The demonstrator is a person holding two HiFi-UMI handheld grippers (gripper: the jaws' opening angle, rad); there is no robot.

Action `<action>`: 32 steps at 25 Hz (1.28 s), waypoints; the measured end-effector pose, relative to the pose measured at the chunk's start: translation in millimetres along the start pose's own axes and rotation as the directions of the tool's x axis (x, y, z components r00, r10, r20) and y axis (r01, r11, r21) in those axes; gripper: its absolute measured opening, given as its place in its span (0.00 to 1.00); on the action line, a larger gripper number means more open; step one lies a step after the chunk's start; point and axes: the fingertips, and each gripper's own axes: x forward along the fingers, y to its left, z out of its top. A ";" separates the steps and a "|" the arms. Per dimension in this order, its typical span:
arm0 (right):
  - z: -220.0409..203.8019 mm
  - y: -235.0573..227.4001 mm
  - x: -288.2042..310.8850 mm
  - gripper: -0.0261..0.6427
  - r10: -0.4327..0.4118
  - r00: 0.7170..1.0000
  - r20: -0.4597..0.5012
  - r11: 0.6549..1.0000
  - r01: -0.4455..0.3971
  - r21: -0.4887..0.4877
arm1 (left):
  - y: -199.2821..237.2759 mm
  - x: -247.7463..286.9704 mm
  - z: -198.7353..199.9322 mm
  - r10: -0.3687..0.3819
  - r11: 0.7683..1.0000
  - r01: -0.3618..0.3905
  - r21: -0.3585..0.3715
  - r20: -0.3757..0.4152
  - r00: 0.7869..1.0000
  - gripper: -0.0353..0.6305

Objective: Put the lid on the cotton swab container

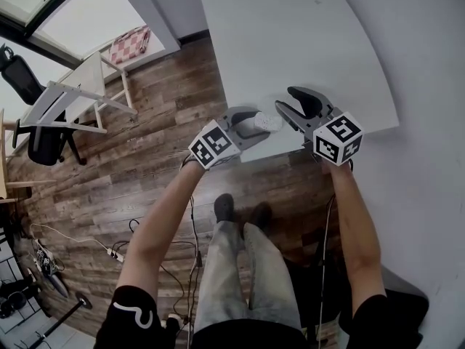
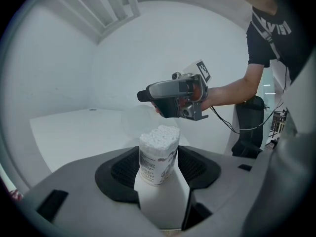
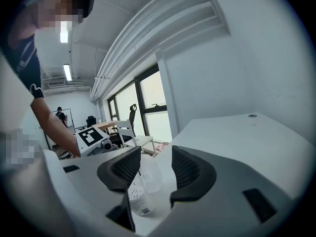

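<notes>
The cotton swab container (image 2: 158, 154), a clear tub packed with white swabs and without a lid on it, stands near the front edge of the white table (image 1: 290, 35). My left gripper (image 1: 251, 126) has it between its jaws, and the pads (image 2: 126, 167) touch both of its sides. The clear lid (image 3: 150, 174) sits on the table right beside the container (image 3: 137, 199). It lies between the jaws of my right gripper (image 1: 285, 102), which stand apart with a gap on the right side of the lid. The two grippers face each other across the container.
The table's front edge (image 1: 280, 150) runs just below both grippers, and beyond it is wooden floor (image 1: 145, 166) with cables. A white chair (image 1: 80, 97) and a black office chair (image 1: 33, 133) stand at the left. The person's legs (image 1: 240, 267) are under the grippers.
</notes>
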 end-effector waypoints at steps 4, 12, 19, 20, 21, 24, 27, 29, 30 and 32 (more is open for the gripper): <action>-4.3 7.4 10.1 0.39 0.027 0.999 -0.035 0.999 -0.028 -0.021 | 0.7 -2.4 2.0 0.005 1.000 -0.005 0.000 0.005 1.000 0.44; -15.8 22.1 18.3 0.42 0.078 0.993 -0.090 0.995 -0.083 -0.054 | 2.0 -0.1 0.7 0.020 1.000 -0.020 0.003 0.018 1.000 0.44; -11.9 30.4 14.1 0.38 0.093 0.993 -0.076 0.995 -0.096 -0.039 | 2.7 -0.9 -0.2 0.033 0.999 -0.033 -0.001 0.022 0.999 0.44; -11.9 31.8 12.9 0.38 0.098 0.993 -0.072 0.994 -0.101 -0.032 | 2.9 -0.4 -0.3 0.034 0.999 -0.034 0.001 0.022 0.999 0.44; -11.7 33.3 12.0 0.38 0.104 0.992 -0.069 0.994 -0.106 -0.027 | 3.3 -0.2 0.0 0.035 0.999 -0.035 0.002 0.022 0.999 0.44; -12.1 37.5 10.6 0.37 0.118 0.991 -0.057 0.993 -0.118 -0.007 | 5.0 -1.1 -0.2 0.042 0.999 -0.042 0.002 0.021 0.999 0.44; -14.7 39.3 8.0 0.33 0.125 0.992 -0.036 0.992 -0.124 0.027 | 5.2 0.1 -5.7 0.044 0.999 -0.044 0.000 0.016 0.999 0.44; -15.9 40.1 5.1 0.30 0.130 0.991 -0.023 0.990 -0.129 0.052 | 4.3 0.6 -5.8 0.042 0.999 -0.042 0.001 0.019 0.999 0.44; -15.9 41.0 3.9 0.29 0.135 0.991 -0.018 0.989 -0.133 0.065 | 3.8 0.6 -4.9 0.040 0.999 -0.040 0.002 0.024 0.999 0.44; -16.3 43.3 2.6 0.26 0.146 0.989 -0.011 0.986 -0.144 0.088 | 3.6 -0.3 -4.1 0.039 0.999 -0.039 0.005 0.027 0.999 0.44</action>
